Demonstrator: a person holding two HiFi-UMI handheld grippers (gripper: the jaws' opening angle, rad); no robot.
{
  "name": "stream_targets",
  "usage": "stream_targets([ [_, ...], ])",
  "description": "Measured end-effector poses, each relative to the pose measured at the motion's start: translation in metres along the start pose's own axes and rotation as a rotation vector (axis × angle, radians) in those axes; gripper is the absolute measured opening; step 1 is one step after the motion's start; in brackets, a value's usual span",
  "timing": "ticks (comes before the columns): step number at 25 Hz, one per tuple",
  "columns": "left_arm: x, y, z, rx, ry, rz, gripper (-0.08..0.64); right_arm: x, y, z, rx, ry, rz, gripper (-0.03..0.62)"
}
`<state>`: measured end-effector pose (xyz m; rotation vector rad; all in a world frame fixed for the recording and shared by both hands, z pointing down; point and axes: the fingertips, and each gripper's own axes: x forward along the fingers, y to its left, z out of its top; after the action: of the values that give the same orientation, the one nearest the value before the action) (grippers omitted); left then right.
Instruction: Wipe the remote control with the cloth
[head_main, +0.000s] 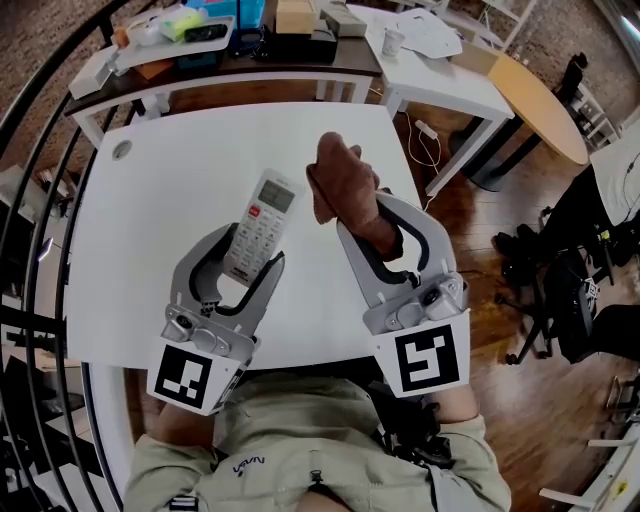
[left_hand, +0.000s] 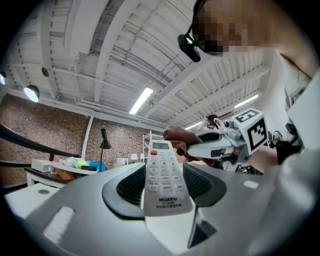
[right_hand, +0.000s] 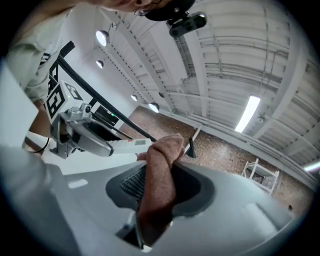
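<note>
Pointing away — remote control (head_main: 262, 225), display-end farthest, apparently.

- The remote control (head_main: 262, 222) is white, long and slim. It has a small screen at its far end, a red button below that, and rows of pale keys (the lower face reads "HUAYU"). Its near end is clamped in the left gripper (head_main: 252, 250), keys facing up, above the white desk (head_main: 150, 220).
- The cloth (head_main: 345, 190) is brown and bunched, pinched in the right gripper (head_main: 365, 215). Its free end juts past the jaw tips, just beside the remote's screen end; contact cannot be told.
</note>
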<state>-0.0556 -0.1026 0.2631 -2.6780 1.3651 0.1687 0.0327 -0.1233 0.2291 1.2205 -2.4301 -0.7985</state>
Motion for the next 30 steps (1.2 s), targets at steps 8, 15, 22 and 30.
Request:
stream_targets([
  [8,-0.002,0.003,0.002,-0.053,-0.030,-0.055,0.242,0.004,0.032,0.005,-0.086,-0.035,0.106,0.129],
  [15,-0.004,0.009,0.006,-0.119,-0.054,-0.060,0.242,0.003,0.062,0.006,-0.157,-0.062,0.216,0.129],
  [22,-0.007,0.011,0.005,-0.170,-0.065,-0.071,0.242,0.000,0.083,0.004,-0.197,-0.066,0.299,0.127],
  [30,-0.008,0.007,0.011,-0.178,-0.083,-0.093,0.242,0.001,0.040,0.003,-0.042,-0.081,0.151,0.129],
])
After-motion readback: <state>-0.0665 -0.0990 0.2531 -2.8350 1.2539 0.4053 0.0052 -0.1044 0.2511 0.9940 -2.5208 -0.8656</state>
